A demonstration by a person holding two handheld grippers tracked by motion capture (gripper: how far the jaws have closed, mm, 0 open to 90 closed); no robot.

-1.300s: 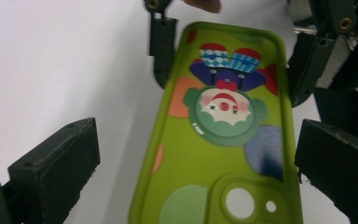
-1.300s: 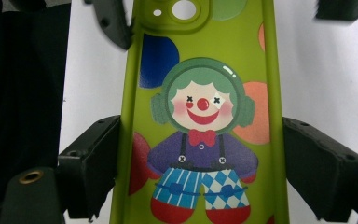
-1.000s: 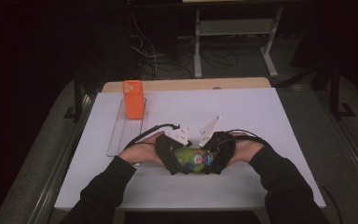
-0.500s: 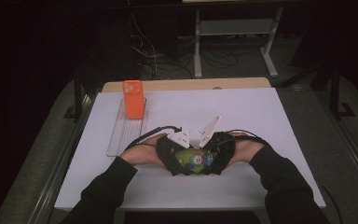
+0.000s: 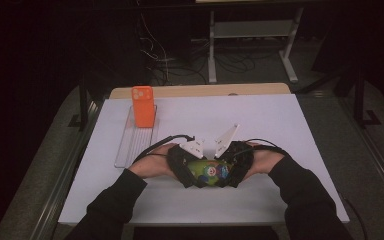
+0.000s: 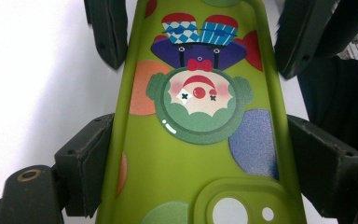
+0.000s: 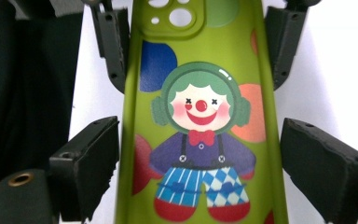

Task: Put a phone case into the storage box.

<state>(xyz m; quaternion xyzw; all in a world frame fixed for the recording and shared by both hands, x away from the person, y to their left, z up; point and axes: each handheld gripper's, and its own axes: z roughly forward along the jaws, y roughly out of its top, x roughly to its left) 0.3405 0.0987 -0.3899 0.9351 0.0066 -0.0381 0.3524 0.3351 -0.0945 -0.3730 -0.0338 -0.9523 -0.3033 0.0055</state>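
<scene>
Lying across the frame's middle, the white table (image 5: pixel 280 125) is carrying everything. You are bringing both grippers together at lower centre around the green clown phone case (image 5: pixel 207 171). Your left gripper (image 6: pixel 193 144) is closing, touching its edges; your right gripper (image 7: pixel 200 154) is opening, jaws just clear. Upper left, an orange phone (image 5: pixel 143 105) is standing in a clear tray (image 5: pixel 130 147).

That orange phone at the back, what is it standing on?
The orange phone stands upright at the far end of a clear ridged tray on the white table. How it is propped there is hidden.
</scene>
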